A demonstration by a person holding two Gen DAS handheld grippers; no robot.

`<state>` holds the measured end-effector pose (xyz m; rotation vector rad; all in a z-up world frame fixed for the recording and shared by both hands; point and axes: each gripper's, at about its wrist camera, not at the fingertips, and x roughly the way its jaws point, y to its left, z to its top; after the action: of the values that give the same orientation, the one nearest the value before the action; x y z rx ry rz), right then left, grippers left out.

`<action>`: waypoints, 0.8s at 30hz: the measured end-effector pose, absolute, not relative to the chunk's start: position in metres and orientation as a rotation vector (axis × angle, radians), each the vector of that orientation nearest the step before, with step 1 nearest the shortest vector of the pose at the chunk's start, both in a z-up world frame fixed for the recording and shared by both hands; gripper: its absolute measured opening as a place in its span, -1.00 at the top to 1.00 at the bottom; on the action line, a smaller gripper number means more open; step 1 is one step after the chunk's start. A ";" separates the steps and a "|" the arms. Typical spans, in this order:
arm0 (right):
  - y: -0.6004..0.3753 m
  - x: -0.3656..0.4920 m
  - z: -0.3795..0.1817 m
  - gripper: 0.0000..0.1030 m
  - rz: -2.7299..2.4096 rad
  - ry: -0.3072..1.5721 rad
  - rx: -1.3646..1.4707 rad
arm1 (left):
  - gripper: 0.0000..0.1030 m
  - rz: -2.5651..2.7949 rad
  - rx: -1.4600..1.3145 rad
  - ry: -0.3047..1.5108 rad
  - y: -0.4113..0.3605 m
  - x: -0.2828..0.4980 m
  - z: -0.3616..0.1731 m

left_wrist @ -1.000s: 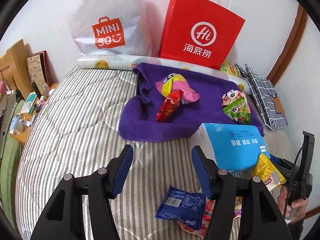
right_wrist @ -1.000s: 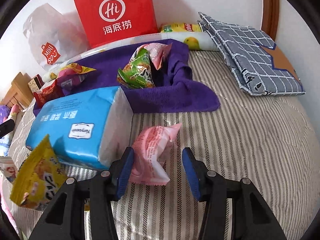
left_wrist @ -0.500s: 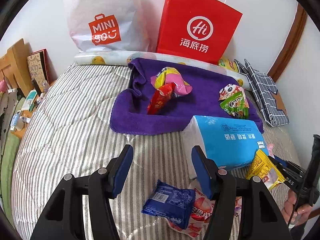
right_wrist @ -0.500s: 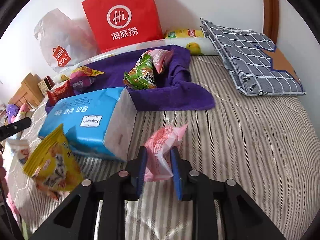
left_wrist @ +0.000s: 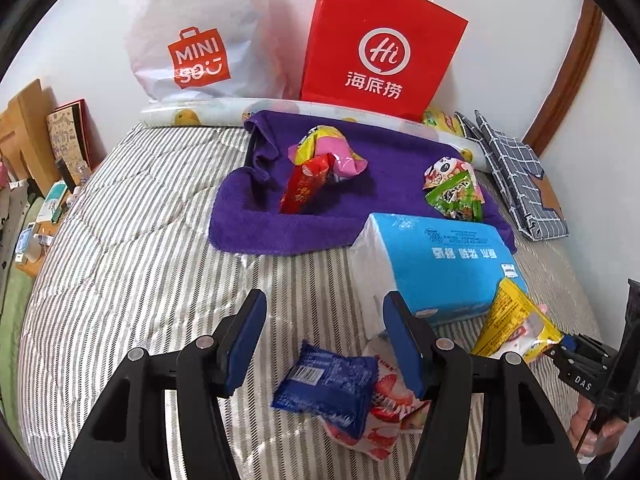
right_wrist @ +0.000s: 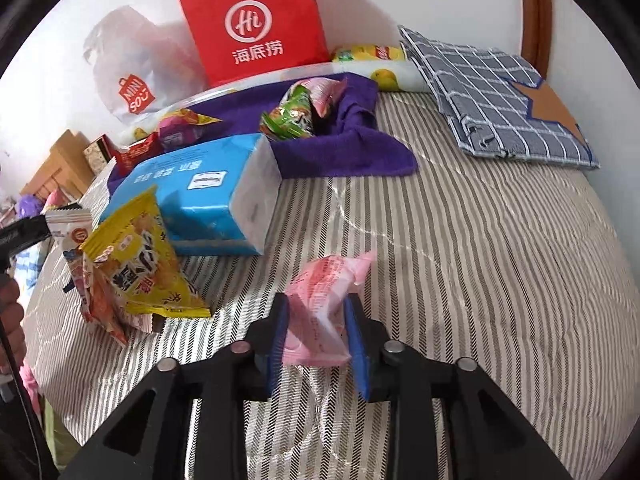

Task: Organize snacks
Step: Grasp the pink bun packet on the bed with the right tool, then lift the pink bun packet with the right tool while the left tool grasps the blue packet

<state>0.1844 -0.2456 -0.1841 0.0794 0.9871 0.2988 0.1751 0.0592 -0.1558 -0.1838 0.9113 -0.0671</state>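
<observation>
The right hand-held gripper (right_wrist: 316, 332) clamps a pink packet (right_wrist: 324, 312), its jaws opening slightly. The left hand-held gripper (left_wrist: 324, 336) stands apart over the bed (left_wrist: 120, 260), a blue packet (left_wrist: 326, 384) at its 6 o'clock.

Striped bed (left_wrist: 132, 248) carries a purple towel (left_wrist: 304, 228), rumpled at its left end. Red paper bag (left_wrist: 380, 44) and white plastic bag (left_wrist: 196, 36) stand against the wall. Blue tissue pack (left_wrist: 444, 264) overlaps the towel's near edge. Folded checked cloth (right_wrist: 496, 96) lies beside the wooden headboard (right_wrist: 534, 12).
</observation>
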 end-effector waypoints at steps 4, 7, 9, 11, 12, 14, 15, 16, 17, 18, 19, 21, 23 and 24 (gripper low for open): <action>-0.241 0.188 -0.189 0.16 0.291 0.992 0.083 | -0.17 -0.065 -0.192 0.919 0.067 0.170 -0.159; -0.235 0.191 -0.193 0.11 0.274 0.987 0.077 | -0.17 -0.070 -0.201 0.921 0.073 0.167 -0.160; -0.233 0.194 -0.194 0.11 0.245 0.968 0.068 | -0.17 -0.077 -0.201 0.921 0.074 0.165 -0.160; -0.232 0.196 -0.196 0.11 0.222 0.961 0.067 | -0.17 -0.089 -0.200 0.920 0.075 0.162 -0.160; -0.233 0.198 -0.196 0.11 0.214 0.957 0.068 | -0.17 -0.094 -0.200 0.921 0.075 0.161 -0.160; -0.234 0.201 -0.198 0.11 0.194 0.947 0.080 | -0.17 -0.106 -0.200 0.921 0.073 0.159 -0.161; -0.234 0.201 -0.198 0.11 0.187 0.943 0.084 | -0.17 -0.115 -0.196 0.923 0.072 0.159 -0.162; -0.234 0.202 -0.198 0.11 0.183 0.941 0.087 | -0.17 -0.123 -0.190 0.925 0.070 0.158 -0.162; -0.234 0.203 -0.198 0.11 0.177 0.937 0.083 | -0.17 -0.130 -0.181 0.927 0.068 0.157 -0.163; -0.233 0.203 -0.198 0.11 0.173 0.934 0.078 | -0.17 -0.140 -0.172 0.932 0.065 0.157 -0.164; -0.232 0.202 -0.199 0.11 0.171 0.928 0.065 | -0.17 -0.154 -0.173 0.941 0.063 0.156 -0.166; -0.230 0.200 -0.199 0.11 0.165 0.927 0.038 | -0.17 -0.192 -0.183 0.961 0.059 0.155 -0.170; -0.228 0.197 -0.199 0.12 0.166 0.928 0.022 | -0.17 -0.215 -0.167 0.972 0.052 0.153 -0.174; -0.228 0.194 -0.198 0.12 0.172 0.928 0.016 | -0.17 -0.220 -0.143 0.976 0.048 0.151 -0.176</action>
<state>0.1941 -0.2277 -0.1980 0.0163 0.9279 0.1724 0.1508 0.0480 -0.1764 -0.1425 0.9756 -0.2203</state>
